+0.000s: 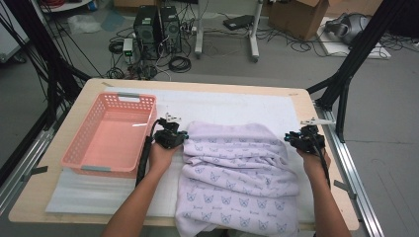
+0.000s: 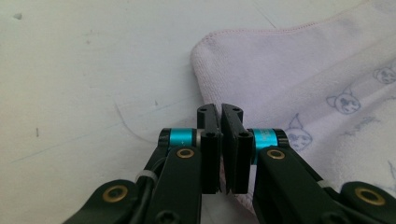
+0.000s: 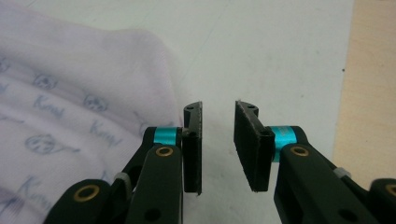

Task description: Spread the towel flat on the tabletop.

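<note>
A pale lilac towel (image 1: 237,168) printed with small cat faces lies rumpled on the white mat, and its near end hangs over the table's front edge. My left gripper (image 1: 173,133) sits at the towel's far left corner. Its jaws (image 2: 220,109) are shut, nothing shows between them, and the towel's hemmed edge (image 2: 303,60) runs just right of and under them. My right gripper (image 1: 305,138) is at the towel's far right corner. Its jaws (image 3: 218,109) stand open over bare mat, with the towel (image 3: 70,93) just to their left and nothing between the pads.
An empty pink plastic basket (image 1: 79,140) stands on the left of the table, close to my left hand. The white mat (image 1: 237,106) covers most of the wooden tabletop (image 1: 301,98). Computers, cables and boxes lie on the floor beyond.
</note>
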`<state>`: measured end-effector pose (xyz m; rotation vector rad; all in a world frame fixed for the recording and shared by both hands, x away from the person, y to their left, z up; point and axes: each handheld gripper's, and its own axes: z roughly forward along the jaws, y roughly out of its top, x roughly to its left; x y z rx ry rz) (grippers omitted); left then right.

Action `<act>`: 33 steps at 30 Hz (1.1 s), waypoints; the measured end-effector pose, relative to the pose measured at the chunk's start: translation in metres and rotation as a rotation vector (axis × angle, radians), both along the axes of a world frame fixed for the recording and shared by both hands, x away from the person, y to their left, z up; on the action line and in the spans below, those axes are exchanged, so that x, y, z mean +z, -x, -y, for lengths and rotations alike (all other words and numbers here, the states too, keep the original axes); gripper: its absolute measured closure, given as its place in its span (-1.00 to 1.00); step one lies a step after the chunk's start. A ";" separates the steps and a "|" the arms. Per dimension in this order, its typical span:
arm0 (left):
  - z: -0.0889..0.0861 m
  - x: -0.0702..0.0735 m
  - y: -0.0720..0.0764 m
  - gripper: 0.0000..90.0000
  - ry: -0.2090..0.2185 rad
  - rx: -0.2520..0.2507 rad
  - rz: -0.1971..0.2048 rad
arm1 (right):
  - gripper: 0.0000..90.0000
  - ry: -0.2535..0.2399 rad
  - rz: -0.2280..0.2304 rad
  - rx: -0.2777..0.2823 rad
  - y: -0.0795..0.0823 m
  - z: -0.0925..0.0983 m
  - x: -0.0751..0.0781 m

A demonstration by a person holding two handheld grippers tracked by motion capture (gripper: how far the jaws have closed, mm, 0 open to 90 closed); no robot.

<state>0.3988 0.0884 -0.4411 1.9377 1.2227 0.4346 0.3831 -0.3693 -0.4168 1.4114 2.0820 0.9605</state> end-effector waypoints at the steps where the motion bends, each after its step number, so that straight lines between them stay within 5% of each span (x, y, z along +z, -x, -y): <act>1: 0.000 0.000 0.000 0.91 0.005 0.002 -0.004 | 0.54 -0.011 0.004 0.000 -0.003 0.000 -0.002; 6: 0.000 -0.001 0.000 0.91 0.008 -0.005 -0.010 | 0.59 -0.027 0.020 -0.004 -0.019 -0.011 -0.013; 8: 0.001 -0.001 0.000 0.90 0.007 -0.010 -0.014 | 0.59 -0.018 -0.009 0.000 -0.027 -0.016 -0.020; 15: 0.002 -0.003 0.000 0.89 0.011 -0.007 -0.019 | 0.42 -0.075 -0.060 0.119 -0.040 -0.037 -0.026; 19: 0.002 -0.003 0.000 0.87 0.012 -0.007 -0.019 | 0.30 -0.042 -0.070 0.158 -0.040 -0.047 -0.028; 21: 0.003 -0.004 0.000 0.87 0.014 -0.011 -0.019 | 0.50 0.012 -0.068 0.166 -0.039 -0.050 -0.026; 23: 0.002 -0.004 0.000 0.87 0.010 -0.015 -0.019 | 0.98 0.007 -0.090 0.216 -0.040 -0.051 -0.024; 27: 0.001 -0.003 0.000 0.88 0.013 -0.015 -0.019 | 0.99 0.019 -0.097 0.223 -0.038 -0.051 -0.022; 31: -0.001 -0.002 0.001 0.87 0.020 -0.010 -0.019 | 0.99 -0.001 -0.050 0.150 -0.035 -0.040 -0.014; 33: 0.000 -0.002 0.001 0.87 0.019 -0.008 -0.019 | 0.70 -0.053 -0.035 0.132 -0.035 -0.034 -0.011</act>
